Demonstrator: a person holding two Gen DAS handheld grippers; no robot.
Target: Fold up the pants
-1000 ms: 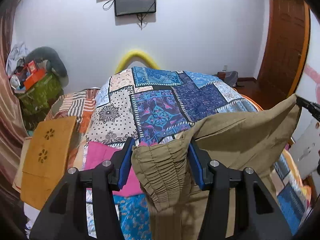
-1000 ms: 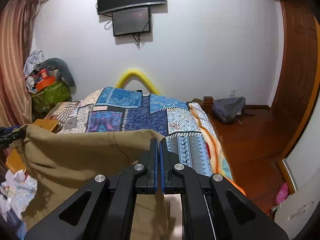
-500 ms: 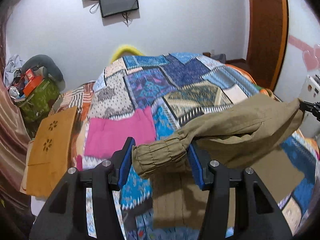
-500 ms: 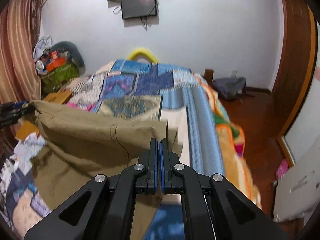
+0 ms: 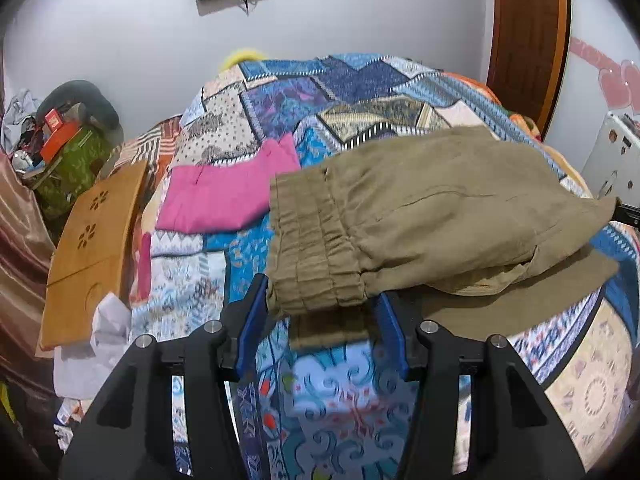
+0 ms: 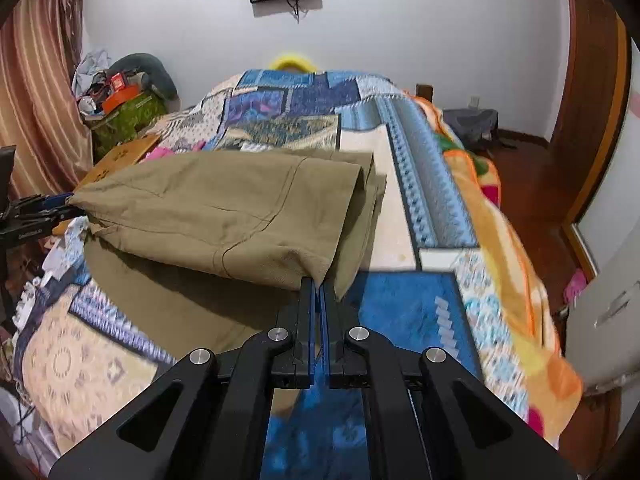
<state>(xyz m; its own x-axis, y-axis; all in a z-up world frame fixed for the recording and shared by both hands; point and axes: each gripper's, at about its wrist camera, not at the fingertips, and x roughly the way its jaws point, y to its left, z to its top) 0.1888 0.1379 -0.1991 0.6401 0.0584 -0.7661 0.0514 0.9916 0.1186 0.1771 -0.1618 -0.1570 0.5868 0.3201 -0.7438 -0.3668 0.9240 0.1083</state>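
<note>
Khaki pants (image 5: pixel 432 216) hang folded over above the patchwork bed, with a lower layer (image 5: pixel 500 304) lying on the quilt. My left gripper (image 5: pixel 322 304) is shut on the gathered elastic waistband (image 5: pixel 312 256). My right gripper (image 6: pixel 318 286) is shut on the other end of the pants (image 6: pixel 224 216), fingers pressed together on the fabric corner. Each gripper shows at the far edge of the other's view, the right gripper (image 5: pixel 628 216) and the left gripper (image 6: pixel 36 216).
A pink garment (image 5: pixel 228 196) lies on the quilt (image 5: pixel 352 92) left of the pants. A wooden lap board (image 5: pixel 96 240) and white crumpled cloth (image 5: pixel 104 344) sit at the bed's left edge. Clutter (image 6: pixel 120 100) is piled in the left corner. A wooden door (image 5: pixel 528 36) stands at right.
Both grippers have moved down and forward, bringing the held pants from hanging upright to folded over low above the quilt. Both grips have stayed shut.
</note>
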